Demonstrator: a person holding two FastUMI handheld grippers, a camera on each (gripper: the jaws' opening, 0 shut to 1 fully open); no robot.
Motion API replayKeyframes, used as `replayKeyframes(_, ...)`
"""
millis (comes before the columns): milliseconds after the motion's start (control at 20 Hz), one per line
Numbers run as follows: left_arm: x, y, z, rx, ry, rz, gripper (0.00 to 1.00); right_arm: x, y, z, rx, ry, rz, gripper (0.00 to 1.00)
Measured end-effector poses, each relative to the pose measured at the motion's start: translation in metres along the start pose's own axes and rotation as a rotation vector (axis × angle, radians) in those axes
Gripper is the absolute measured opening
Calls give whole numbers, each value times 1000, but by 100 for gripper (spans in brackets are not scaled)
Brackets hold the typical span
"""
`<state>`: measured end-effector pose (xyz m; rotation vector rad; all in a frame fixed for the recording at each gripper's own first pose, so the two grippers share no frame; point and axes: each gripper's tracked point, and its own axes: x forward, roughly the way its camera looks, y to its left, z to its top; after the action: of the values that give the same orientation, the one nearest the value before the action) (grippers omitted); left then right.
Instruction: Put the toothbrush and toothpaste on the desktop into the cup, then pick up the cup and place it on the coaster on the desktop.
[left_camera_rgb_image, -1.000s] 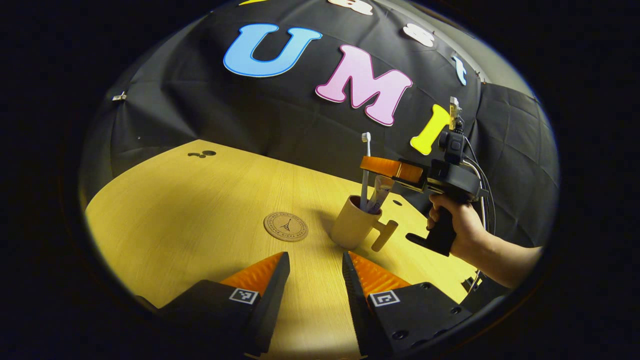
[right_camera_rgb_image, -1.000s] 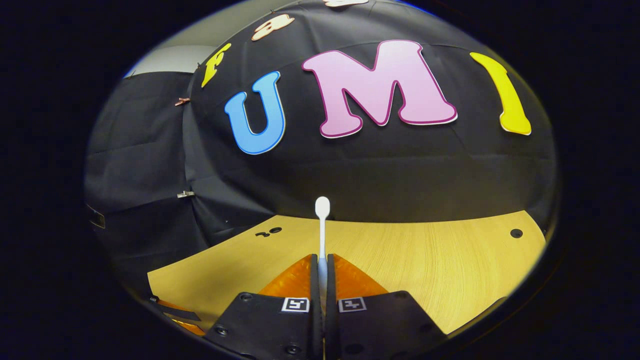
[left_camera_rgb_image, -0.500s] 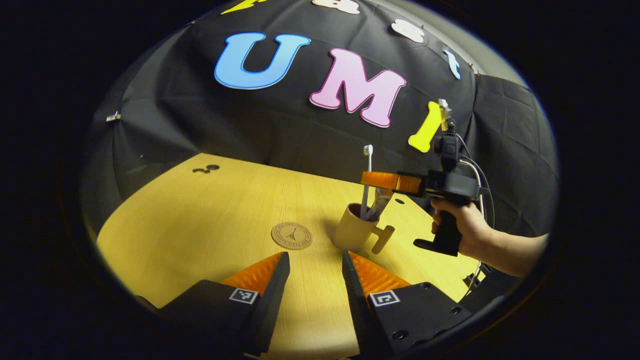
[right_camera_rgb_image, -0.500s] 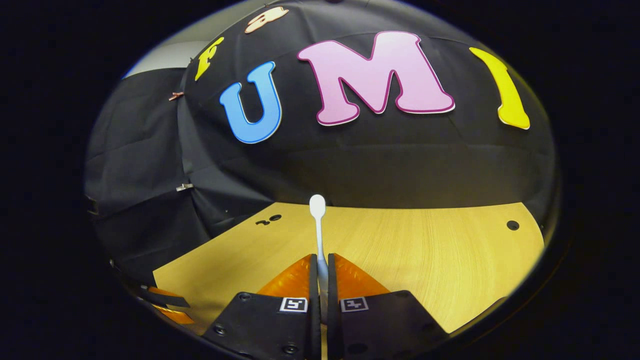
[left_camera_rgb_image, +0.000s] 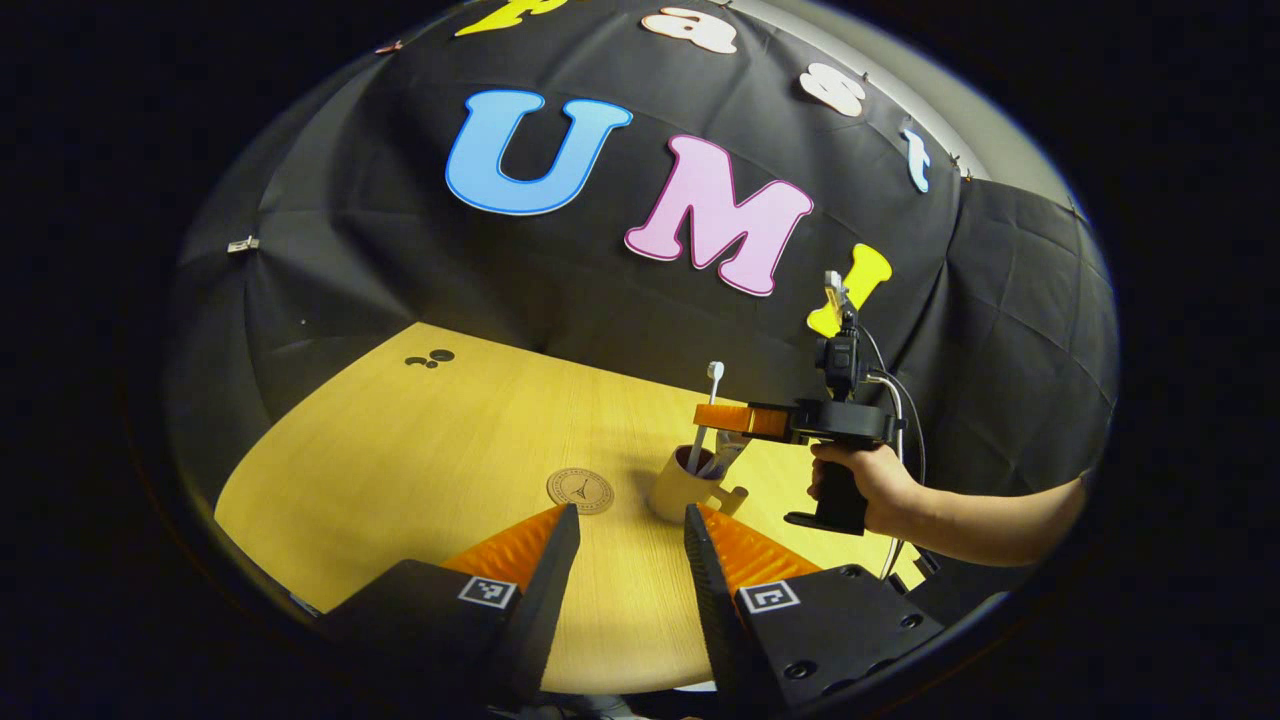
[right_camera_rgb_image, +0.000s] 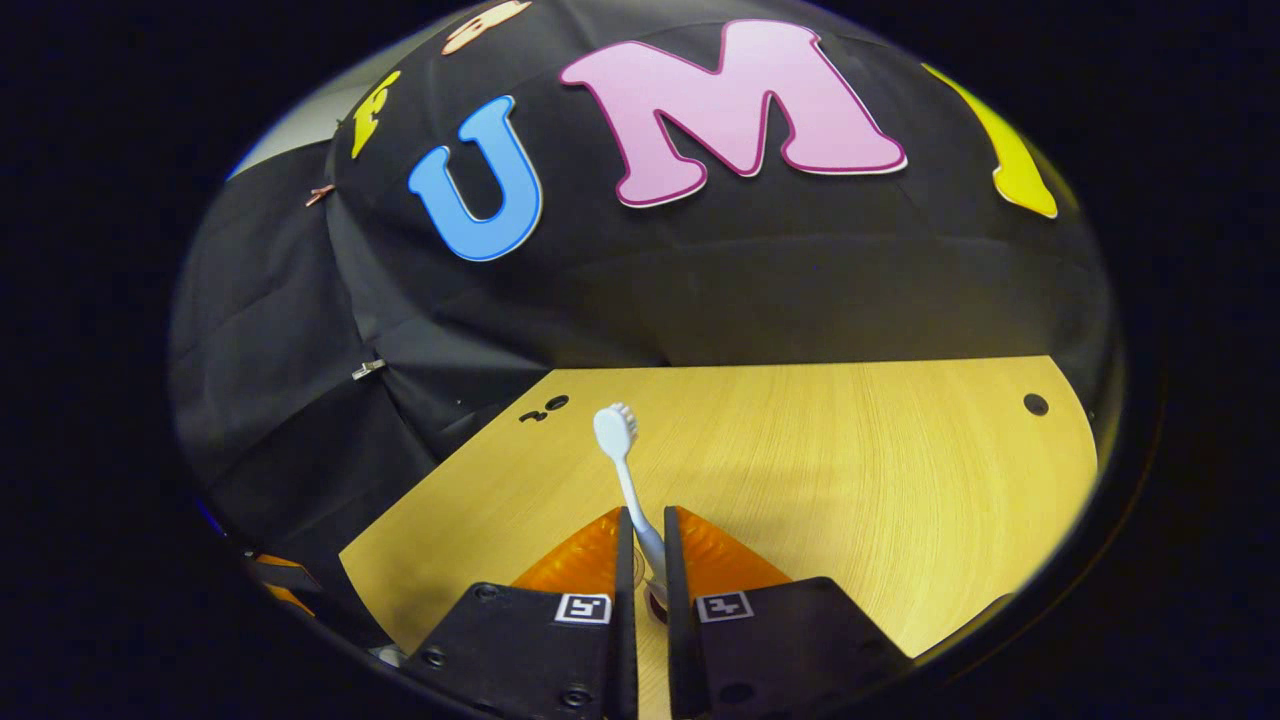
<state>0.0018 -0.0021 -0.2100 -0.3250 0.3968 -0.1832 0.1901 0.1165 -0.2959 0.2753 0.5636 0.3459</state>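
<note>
Right gripper, fingers pinching the upright white plastic toothbrush, is hovering directly above the beige handled cup.

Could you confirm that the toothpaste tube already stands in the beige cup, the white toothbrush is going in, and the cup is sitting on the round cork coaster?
Not quite. In the left gripper view, the beige handled cup stands on the wooden desktop beside the round cork coaster, not on it. The toothpaste tube is inside, and the white toothbrush is going in.
</note>
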Motion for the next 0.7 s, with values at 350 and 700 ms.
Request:
replayKeyframes(350,-21,8,3,-30,18,34,66,-19,-1,5,46,18,-9,17)
replayKeyframes(700,-18,-8,10,-8,15,3,66,-62,10,19,-10,38,21,27)
